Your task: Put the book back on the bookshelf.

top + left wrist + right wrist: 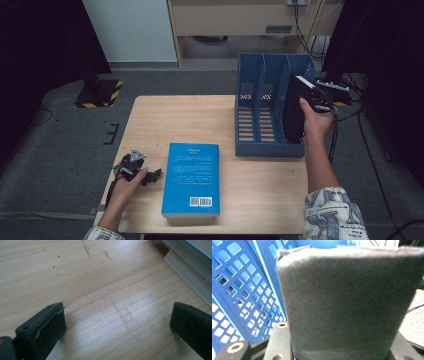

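Overhead, right gripper (pixel 311 95) pinches a black book (pixel 294 112) upright in the rightmost slot of the blue file rack (pixel 260 107); left gripper (pixel 142 175) rests on the desk (pixel 185 115) beside a blue book (pixel 192 177). Left gripper view: jaws spread wide over bare wood, blue book's edge (pixel 190 270) top right. Right gripper view: jaws clamp the black book (pixel 347 305), rack wall (pixel 242 290) behind.

A thick black book (pixel 292 112) stands upright on its edge in the rightmost compartment of a blue three-slot file rack (pixel 260 100) at the tabletop's (pixel 165 120) far right. Its dark, matte cover (pixel 347 302) rises beside the rack's perforated blue wall, its top just above the rack's rim.
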Tool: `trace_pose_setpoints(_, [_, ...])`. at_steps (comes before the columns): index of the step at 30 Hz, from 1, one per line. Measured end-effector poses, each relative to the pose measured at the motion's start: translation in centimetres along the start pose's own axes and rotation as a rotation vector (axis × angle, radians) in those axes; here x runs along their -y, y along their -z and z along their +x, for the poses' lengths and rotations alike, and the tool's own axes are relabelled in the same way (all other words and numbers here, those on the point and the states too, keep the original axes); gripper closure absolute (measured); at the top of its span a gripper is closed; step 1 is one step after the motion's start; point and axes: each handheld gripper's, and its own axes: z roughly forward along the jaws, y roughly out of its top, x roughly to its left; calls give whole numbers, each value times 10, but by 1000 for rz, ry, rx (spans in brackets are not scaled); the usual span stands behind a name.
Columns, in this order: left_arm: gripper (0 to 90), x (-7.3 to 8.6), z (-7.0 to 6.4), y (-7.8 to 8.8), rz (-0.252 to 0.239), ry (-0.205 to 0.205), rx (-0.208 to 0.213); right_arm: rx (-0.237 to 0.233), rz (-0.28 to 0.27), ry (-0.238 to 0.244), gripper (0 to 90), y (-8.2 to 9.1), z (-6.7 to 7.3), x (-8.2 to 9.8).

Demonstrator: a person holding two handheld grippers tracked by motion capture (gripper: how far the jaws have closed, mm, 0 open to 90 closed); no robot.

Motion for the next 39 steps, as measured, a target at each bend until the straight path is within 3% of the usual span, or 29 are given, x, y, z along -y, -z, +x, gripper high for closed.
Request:
trace_pose_setpoints(11, [0, 0, 0, 0, 0, 0, 0, 3, 1, 9, 533, -2, 0, 6])
trace_pose_setpoints(24, [0, 0, -3, 0, 0, -3, 4, 7, 87, 39, 525, 13, 3, 14])
trace_pose_setpoints(39, [0, 0, -5, 0, 4, -9, 10, 5, 93, 58, 509, 24, 6, 30])
